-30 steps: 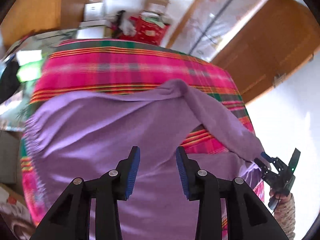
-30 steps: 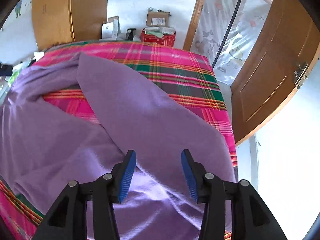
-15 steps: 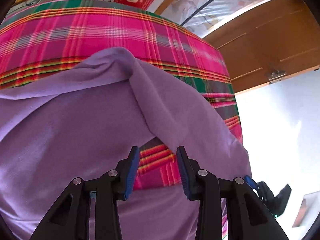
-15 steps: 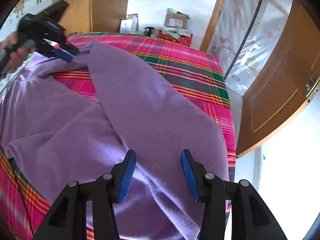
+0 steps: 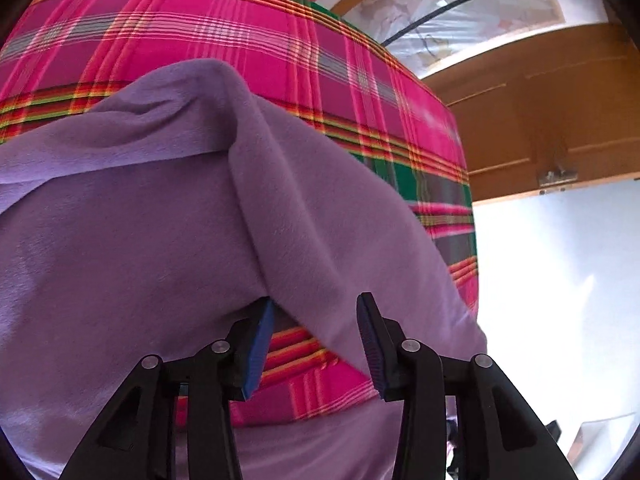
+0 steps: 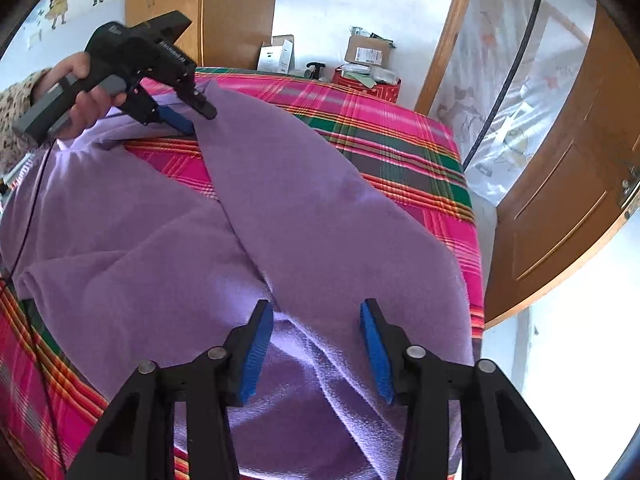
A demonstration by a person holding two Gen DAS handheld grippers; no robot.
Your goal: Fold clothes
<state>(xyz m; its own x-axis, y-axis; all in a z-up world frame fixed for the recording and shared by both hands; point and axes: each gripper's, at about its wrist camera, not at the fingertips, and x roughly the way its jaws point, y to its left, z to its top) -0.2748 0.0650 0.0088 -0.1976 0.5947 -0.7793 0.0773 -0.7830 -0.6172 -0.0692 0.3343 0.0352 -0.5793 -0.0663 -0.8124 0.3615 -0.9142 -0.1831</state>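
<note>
My left claw [image 6: 188,114], jaws apart around a purple garment [image 6: 280,208] edge, upper left of frame; right claw [image 6: 316,344] apart, empty. Garment lies rumpled, one flap crossing, over the plaid-covered bench [image 6: 384,128]; folding incomplete.

Bright daylight, blown-out right side (fisheye-warped)

We count one purple garment [image 6: 304,208], one plaid cloth [image 6: 384,128] and two hand-held grippers: left [image 6: 192,116], right [image 6: 316,344]. Behind, we make out perhaps three boxes [image 6: 368,54], partly blurred, and one red container [image 6: 368,84].
</note>
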